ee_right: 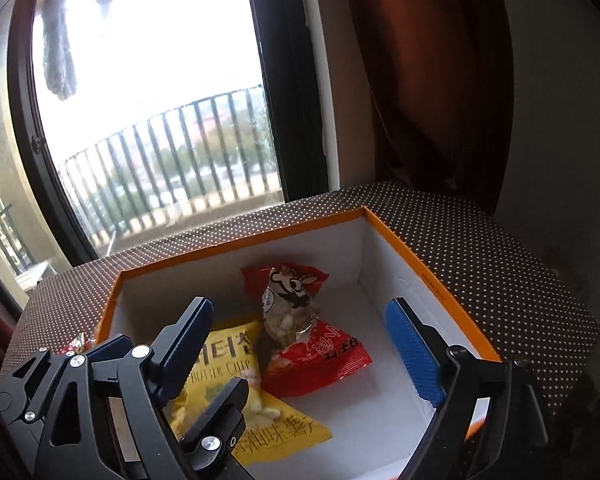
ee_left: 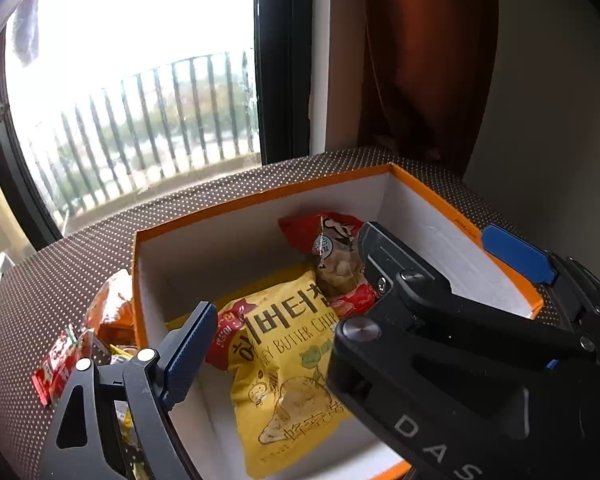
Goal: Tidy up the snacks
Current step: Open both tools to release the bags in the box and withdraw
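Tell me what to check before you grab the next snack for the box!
1. Left gripper empty: ok, its fingers are apart with nothing between them.
2. Right gripper empty: ok, open over the box.
3. Orange box has room: ok, bare white floor shows on the right.
4. Yellow chip bag and red snack bag inside the box: ok.
5. Snacks left outside: ok, an orange packet and a red packet lie left of the box.
6. Grippers clear of each other: not ok, they crowd together above the box.
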`<state>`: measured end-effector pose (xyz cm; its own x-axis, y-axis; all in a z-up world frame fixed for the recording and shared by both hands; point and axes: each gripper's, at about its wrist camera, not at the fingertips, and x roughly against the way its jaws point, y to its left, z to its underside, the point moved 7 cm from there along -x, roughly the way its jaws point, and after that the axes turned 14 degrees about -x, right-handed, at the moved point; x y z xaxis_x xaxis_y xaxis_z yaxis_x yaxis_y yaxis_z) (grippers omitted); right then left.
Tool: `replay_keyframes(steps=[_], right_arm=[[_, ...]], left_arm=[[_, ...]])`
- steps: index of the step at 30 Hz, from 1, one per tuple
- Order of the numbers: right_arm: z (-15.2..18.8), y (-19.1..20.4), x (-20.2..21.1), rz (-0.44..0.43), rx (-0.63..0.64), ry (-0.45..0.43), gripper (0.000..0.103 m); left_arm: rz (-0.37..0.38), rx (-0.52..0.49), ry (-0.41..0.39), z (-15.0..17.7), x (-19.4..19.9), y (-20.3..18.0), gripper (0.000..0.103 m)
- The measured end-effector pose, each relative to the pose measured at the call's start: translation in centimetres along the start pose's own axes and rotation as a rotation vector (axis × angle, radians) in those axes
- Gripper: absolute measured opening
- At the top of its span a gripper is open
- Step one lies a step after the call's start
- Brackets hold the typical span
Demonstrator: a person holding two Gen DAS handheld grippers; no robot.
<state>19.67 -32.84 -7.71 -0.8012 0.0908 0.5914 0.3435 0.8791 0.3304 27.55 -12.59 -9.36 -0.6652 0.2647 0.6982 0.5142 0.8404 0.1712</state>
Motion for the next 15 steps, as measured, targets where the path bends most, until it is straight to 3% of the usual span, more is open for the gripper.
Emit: replay_keyframes(steps=[15], right_arm=[[0.6,1.5,5.1,-0.013,0.019,-0.082,0.1]], left_arm=[[-0.024,0.031,-0.099,1.3,4.4,-0.2,0.089]])
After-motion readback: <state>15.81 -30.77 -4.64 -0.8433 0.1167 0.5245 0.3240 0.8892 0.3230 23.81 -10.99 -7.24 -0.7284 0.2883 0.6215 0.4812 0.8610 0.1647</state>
